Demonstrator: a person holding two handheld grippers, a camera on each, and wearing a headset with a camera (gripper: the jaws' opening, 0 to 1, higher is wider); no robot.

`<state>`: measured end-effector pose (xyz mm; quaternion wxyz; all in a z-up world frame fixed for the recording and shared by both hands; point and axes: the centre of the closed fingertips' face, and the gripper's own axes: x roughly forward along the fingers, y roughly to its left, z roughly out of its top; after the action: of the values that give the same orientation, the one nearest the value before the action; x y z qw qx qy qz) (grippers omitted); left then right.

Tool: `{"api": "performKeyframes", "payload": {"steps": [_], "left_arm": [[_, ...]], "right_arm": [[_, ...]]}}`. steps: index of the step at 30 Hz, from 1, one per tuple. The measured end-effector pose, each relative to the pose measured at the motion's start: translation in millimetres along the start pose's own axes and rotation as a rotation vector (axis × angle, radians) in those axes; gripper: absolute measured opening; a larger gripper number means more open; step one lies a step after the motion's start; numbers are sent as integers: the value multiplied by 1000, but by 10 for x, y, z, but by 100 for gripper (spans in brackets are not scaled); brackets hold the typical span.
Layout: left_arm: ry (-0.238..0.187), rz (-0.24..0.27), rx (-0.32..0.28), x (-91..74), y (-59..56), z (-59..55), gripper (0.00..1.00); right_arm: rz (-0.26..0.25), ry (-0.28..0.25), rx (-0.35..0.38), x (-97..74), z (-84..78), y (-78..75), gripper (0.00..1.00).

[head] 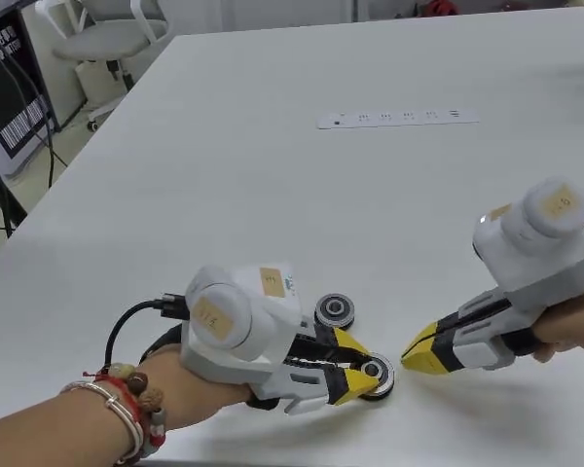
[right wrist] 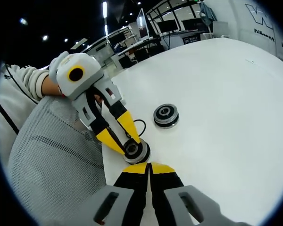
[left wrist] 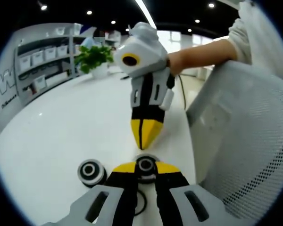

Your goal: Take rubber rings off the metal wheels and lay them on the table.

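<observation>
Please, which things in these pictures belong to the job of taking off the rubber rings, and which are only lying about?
For the job: left claw, shut on the held wheel; free wheel on the table; right claw, shut, pointing at the held wheel.

Lying about: power strip; office chair; potted plant; mesh chair back.

An office: swivel chair (head: pixel 107 37), desks with monitors (right wrist: pixel 175 27), shelves of boxes (left wrist: pixel 40 63).

Small metal wheel (head: pixel 376 376), silver hub inside a dark outer ring, lying flat on the white table (head: pixel 273 146), pinched at the tips of your left gripper (head: pixel 360 368), second wheel (head: pixel 334 310) alike, flat, free, just beside at its 11 o'clock
</observation>
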<state>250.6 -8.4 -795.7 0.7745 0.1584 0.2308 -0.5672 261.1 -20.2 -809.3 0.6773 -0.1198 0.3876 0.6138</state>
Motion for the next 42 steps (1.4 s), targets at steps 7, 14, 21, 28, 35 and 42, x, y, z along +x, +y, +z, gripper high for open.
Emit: {"api": "performKeyframes", "payload": {"steps": [7, 14, 21, 28, 35, 42], "left_arm": [[-1, 0, 0, 0, -4, 1, 14], [-2, -1, 0, -2, -13, 5, 14], [-3, -1, -1, -5, -19, 8, 14], [-2, 1, -4, -6, -19, 7, 14], [1, 2, 1, -8, -22, 7, 14], [1, 2, 1, -5, -22, 10, 14]], "right_arm": [[36, 12, -99, 67, -20, 137, 10], [50, 13, -185, 147, -21, 142, 16], [45, 15, -244, 157, -4, 131, 18], [49, 18, -211, 139, -13, 116, 12], [28, 22, -195, 126, -23, 76, 1], [20, 26, -171, 124, -19, 72, 0]]}}
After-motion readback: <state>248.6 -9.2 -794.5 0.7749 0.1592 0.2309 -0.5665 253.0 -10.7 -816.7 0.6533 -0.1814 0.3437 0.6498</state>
